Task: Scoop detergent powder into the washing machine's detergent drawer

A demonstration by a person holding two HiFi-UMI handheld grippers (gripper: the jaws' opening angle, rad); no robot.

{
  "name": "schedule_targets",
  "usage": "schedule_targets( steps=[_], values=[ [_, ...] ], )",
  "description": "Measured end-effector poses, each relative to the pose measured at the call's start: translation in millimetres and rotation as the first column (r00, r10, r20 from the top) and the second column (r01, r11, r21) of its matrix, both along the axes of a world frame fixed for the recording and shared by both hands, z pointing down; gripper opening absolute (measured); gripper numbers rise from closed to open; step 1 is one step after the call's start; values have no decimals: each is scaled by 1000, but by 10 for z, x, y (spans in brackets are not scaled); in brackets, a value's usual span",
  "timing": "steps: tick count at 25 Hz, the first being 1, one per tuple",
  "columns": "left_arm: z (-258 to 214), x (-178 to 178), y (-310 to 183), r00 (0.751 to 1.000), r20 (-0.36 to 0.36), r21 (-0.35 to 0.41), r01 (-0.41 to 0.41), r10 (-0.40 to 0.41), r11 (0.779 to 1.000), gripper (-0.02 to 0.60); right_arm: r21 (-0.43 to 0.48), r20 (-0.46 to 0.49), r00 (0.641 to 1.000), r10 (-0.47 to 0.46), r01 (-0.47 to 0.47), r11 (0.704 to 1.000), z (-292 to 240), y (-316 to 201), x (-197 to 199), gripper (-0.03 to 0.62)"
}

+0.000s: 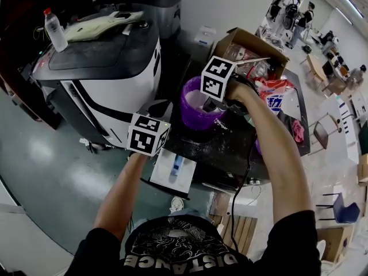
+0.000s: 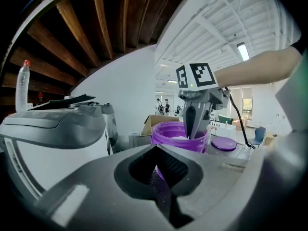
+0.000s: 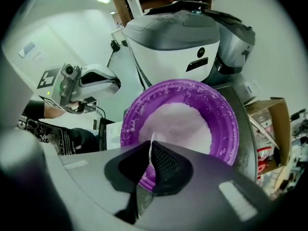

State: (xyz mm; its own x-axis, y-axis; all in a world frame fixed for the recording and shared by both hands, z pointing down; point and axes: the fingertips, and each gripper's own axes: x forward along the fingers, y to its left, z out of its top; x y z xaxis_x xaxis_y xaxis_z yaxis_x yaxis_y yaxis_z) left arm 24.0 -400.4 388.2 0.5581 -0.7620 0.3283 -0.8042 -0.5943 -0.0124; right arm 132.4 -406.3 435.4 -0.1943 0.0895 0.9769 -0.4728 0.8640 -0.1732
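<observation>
A purple tub (image 1: 195, 115) of white detergent powder (image 3: 180, 121) stands on a dark, powder-dusted stand beside the washing machine (image 1: 109, 68). My right gripper (image 1: 209, 104) points down into the tub, fingertips just over the powder. It is shut on a thin white strip (image 3: 152, 146) that looks like a scoop's handle; the scoop's bowl is hidden. Seen from the left gripper view, that right gripper (image 2: 190, 129) hangs in the tub's mouth (image 2: 166, 139). My left gripper (image 1: 156, 117) is shut and empty, left of the tub. Below it is the open white drawer (image 1: 172, 174).
A purple lid (image 2: 224, 143) lies right of the tub. A plastic bottle (image 1: 55, 30) stands on the washer's top. An open cardboard box (image 1: 253, 50) and a red-and-blue bag (image 1: 276, 94) sit behind the tub. Chairs and people are far off at right.
</observation>
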Motion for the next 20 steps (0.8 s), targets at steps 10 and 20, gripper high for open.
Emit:
schedule_targets(
  steps=[10, 20],
  values=[
    [-18, 59, 8, 1000, -8, -1, -25, 25, 1000, 6, -53, 264, 921, 287, -283, 958, -137, -113, -190, 35],
    [-62, 207, 49, 998, -18, 4, -57, 58, 998, 6, -130, 512, 687, 516, -531, 837, -374, -217, -48, 35]
  ],
)
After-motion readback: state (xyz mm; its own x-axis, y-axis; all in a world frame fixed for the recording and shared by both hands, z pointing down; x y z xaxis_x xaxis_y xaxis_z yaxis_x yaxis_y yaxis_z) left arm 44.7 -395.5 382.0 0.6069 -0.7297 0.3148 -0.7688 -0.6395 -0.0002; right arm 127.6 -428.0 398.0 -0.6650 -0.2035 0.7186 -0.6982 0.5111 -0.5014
